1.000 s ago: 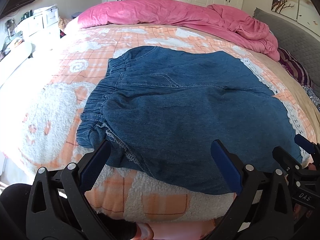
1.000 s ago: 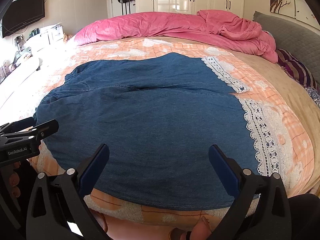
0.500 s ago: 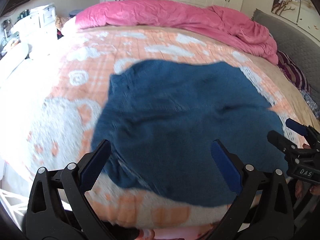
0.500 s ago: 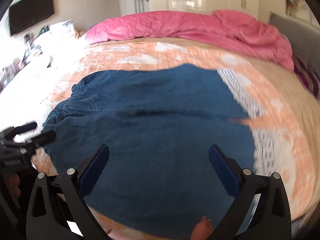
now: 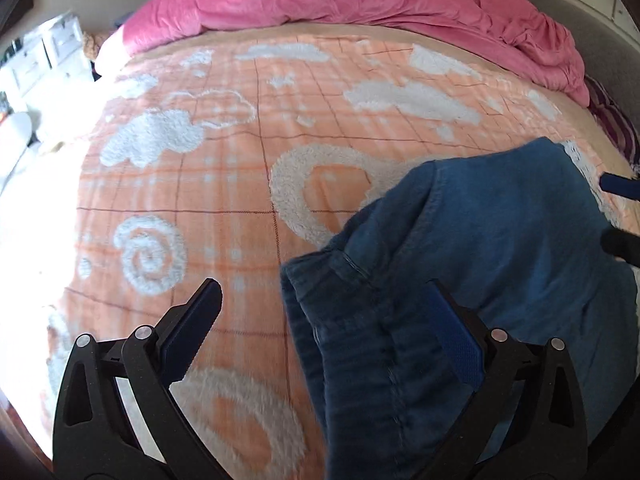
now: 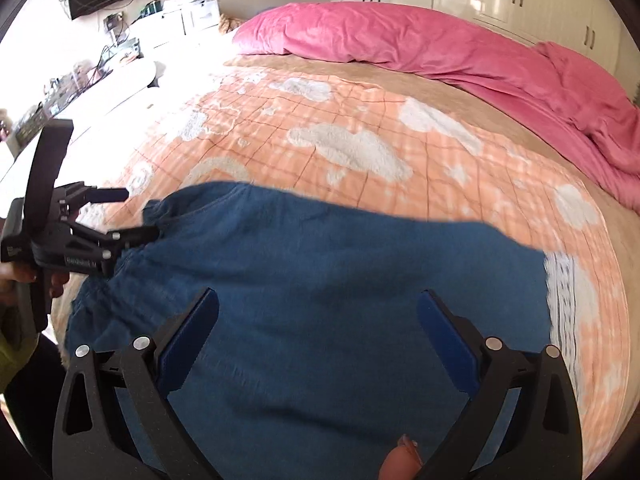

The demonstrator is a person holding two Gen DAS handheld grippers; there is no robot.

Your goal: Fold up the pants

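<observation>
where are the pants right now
The denim pants lie on the near part of the orange blanket, filling the lower middle of the right wrist view, with the pink duvet at the far end.

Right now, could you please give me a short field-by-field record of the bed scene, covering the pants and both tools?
garment: blue denim pants, lying flat on the blanket
surface: orange checked blanket with white fluffy shapes
background: pink duvet bunched along the far side of the bed
left tool: open, at the elastic waistband end of the pants; one finger over denim, the other over blanket
right tool: open, above the middle of the pants, holding nothing
fold status: no fold visible yet
</observation>
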